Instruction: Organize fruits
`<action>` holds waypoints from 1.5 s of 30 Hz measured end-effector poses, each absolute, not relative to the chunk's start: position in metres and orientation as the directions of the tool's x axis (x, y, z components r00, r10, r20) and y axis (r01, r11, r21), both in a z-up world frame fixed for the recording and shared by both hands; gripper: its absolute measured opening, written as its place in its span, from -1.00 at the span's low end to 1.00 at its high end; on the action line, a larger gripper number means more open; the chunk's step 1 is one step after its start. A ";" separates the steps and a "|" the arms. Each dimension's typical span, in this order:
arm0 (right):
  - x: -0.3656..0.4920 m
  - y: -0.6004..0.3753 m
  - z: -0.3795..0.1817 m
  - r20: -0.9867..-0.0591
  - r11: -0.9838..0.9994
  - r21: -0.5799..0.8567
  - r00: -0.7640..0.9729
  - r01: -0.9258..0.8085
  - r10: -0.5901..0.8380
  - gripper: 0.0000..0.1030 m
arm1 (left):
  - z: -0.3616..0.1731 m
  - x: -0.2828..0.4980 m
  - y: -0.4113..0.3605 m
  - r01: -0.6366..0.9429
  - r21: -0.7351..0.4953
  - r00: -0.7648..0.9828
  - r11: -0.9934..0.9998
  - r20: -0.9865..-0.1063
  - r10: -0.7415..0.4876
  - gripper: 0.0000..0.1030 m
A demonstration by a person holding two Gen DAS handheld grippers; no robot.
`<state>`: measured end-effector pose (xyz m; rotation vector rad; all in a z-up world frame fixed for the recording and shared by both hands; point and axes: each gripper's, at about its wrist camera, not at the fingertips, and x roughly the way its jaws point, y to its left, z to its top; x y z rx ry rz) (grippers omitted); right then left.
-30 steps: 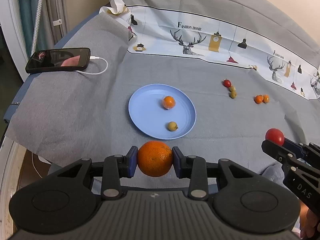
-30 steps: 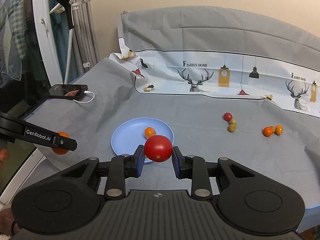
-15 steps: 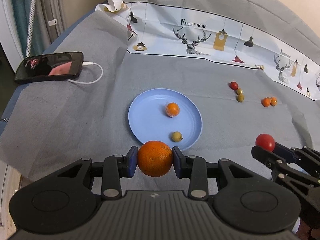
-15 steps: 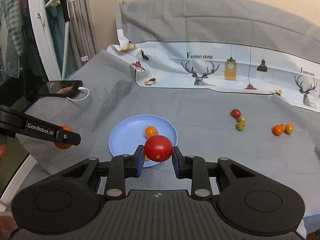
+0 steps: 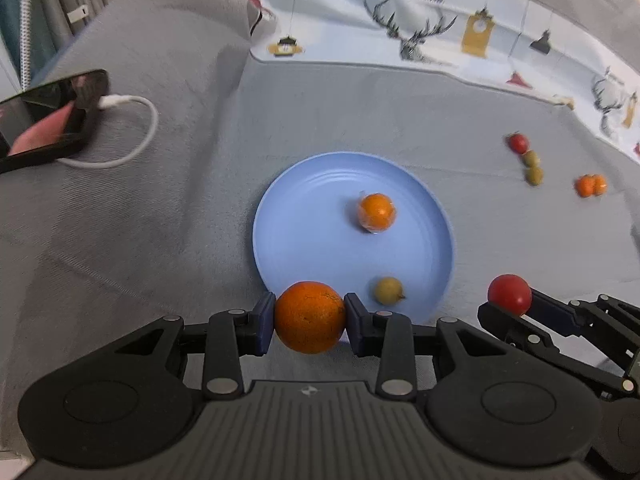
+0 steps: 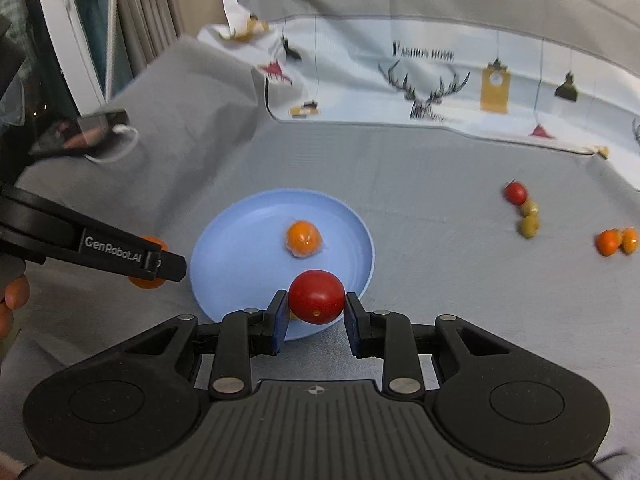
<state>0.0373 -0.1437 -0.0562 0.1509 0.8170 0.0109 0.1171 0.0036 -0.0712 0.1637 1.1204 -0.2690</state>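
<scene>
My left gripper (image 5: 309, 317) is shut on a large orange (image 5: 309, 317), held just at the near rim of the blue plate (image 5: 312, 216). My right gripper (image 6: 316, 298) is shut on a red tomato (image 6: 316, 297) over the plate's (image 6: 240, 236) near edge; it also shows in the left wrist view (image 5: 509, 294). On the plate lie a small wrapped orange (image 5: 376, 212) and a small yellow-green fruit (image 5: 387, 290). The left gripper with its orange (image 6: 149, 258) shows at the left of the right wrist view.
On the grey cloth to the right lie a small red tomato (image 5: 519, 143), two green fruits (image 5: 533, 168) and two small orange fruits (image 5: 590, 185). A phone (image 5: 44, 120) with a white cable (image 5: 132, 132) lies far left. A printed cloth (image 5: 420, 40) lines the back.
Both grippers have moved forward toward the plate, each with its fruit held. The plate now looks larger and closer in both views.
</scene>
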 end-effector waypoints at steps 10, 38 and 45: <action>0.098 -0.146 -0.102 -0.782 0.993 0.113 0.618 0.014 0.080 -0.38 | -0.124 0.166 -0.013 0.317 0.060 0.373 0.947 -0.926 -0.066 0.00; -0.071 -0.119 0.001 -0.645 0.999 0.045 0.764 0.007 0.024 0.93 | -0.015 -0.026 0.041 0.228 0.172 0.614 0.958 -0.789 -0.005 0.99; -0.097 -0.115 0.012 -0.611 1.000 0.022 0.791 0.000 0.014 0.94 | -0.004 -0.045 0.041 0.238 0.155 0.628 0.959 -0.777 -0.031 0.99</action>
